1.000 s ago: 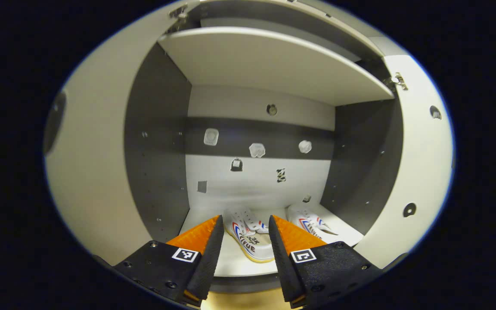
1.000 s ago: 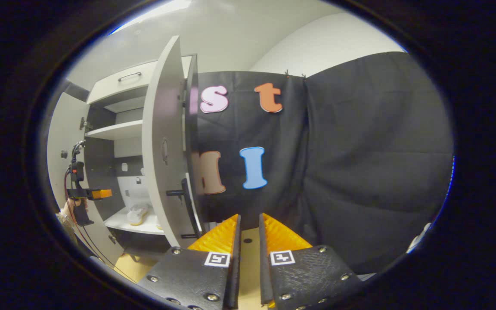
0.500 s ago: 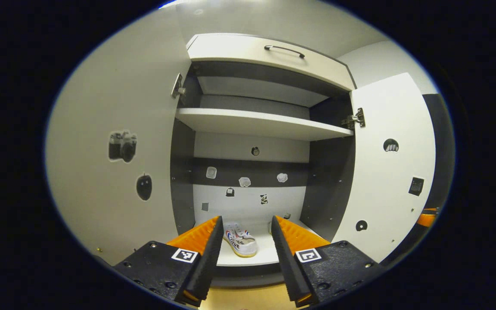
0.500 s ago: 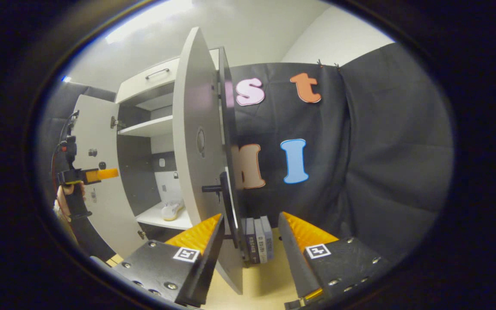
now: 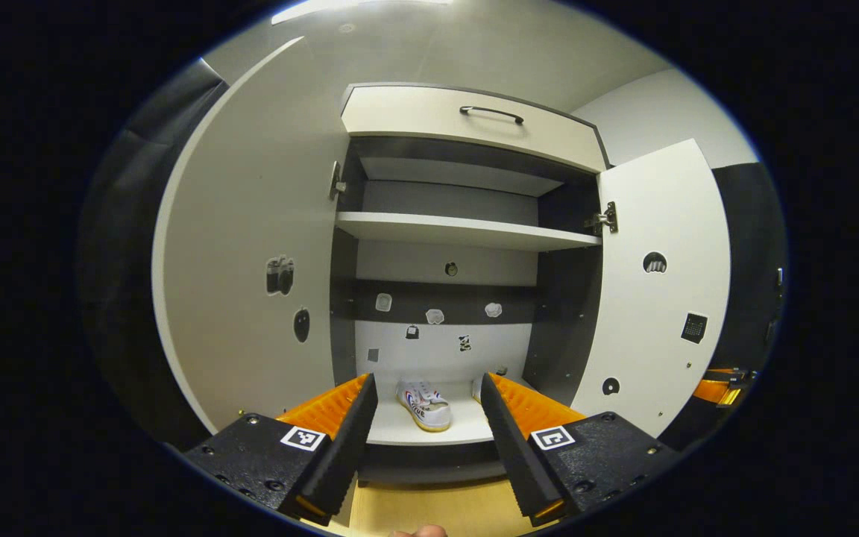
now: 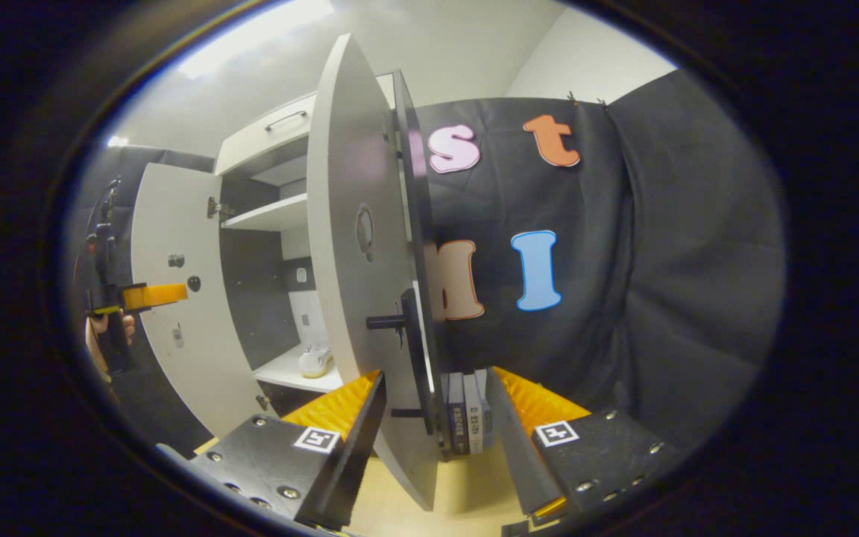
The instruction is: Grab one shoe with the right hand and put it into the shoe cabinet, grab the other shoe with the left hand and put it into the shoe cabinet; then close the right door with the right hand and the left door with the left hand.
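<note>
- Left gripper [image 5: 429, 418]: fingers spread apart, nothing between them, held back from the open white-and-grey shoe cabinet [image 5: 467, 127].
- White canvas shoe with red-and-blue stripes [image 5: 424, 403] lies on the cabinet's bottom white shelf [image 5: 429, 432]; second shoe [image 5: 477, 388] just right of it, mostly hidden behind a finger.
- Right gripper [image 6: 433, 418]: fingers spread, straddling the lower edge of the white right door [image 6: 359, 261]; contact unclear.
- White left door [image 5: 250, 246] swung wide open.
</note>
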{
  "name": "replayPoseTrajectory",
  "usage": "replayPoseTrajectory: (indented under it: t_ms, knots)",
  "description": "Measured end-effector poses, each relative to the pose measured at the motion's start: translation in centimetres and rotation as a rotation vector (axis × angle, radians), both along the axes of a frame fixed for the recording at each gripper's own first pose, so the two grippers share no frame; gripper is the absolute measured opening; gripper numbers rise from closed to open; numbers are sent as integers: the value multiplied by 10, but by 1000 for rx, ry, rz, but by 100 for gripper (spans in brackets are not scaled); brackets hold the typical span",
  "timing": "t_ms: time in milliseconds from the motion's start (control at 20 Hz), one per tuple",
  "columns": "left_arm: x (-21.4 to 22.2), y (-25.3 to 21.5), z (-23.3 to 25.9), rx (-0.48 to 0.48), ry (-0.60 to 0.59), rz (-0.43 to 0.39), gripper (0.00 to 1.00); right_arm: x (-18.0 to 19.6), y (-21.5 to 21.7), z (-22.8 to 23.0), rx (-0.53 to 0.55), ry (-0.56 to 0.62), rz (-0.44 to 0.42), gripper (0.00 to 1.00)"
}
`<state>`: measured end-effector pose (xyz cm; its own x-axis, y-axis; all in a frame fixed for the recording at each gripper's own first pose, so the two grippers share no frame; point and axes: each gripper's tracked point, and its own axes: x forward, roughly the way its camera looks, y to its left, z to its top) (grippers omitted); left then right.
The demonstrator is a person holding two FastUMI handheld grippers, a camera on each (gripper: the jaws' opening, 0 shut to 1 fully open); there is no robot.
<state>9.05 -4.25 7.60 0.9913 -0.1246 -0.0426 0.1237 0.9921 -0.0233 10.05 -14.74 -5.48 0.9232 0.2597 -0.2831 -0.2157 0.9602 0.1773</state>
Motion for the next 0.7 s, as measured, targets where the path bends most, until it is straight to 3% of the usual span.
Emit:
replayPoseTrajectory:
  t_ms: [450,500,700]
  knots:
    - [-42,38,-8,0,15,93,83,-3,20,1,-10,-7,33,72]
    - [-45,39,-10,-5,14,93,83,-5,27,0,-1,-3,42,80]
    - [-55,43,-17,15,6,70,83,-12,64,0,18,3,105,80]
